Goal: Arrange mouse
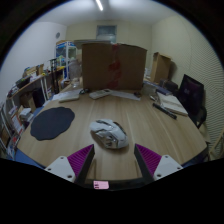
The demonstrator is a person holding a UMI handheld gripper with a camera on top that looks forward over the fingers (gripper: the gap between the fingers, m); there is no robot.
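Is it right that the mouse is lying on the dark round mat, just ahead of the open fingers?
Not quite. In the gripper view the mouse lies on the bare wooden table, beside the dark round mat, not on it. It is just ahead of the open gripper.

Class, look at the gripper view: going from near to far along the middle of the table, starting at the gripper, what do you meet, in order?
Gripper, its fingers open → mouse, just ahead of the fingers → bare stretch of wooden table → cardboard box standing at the far edge.
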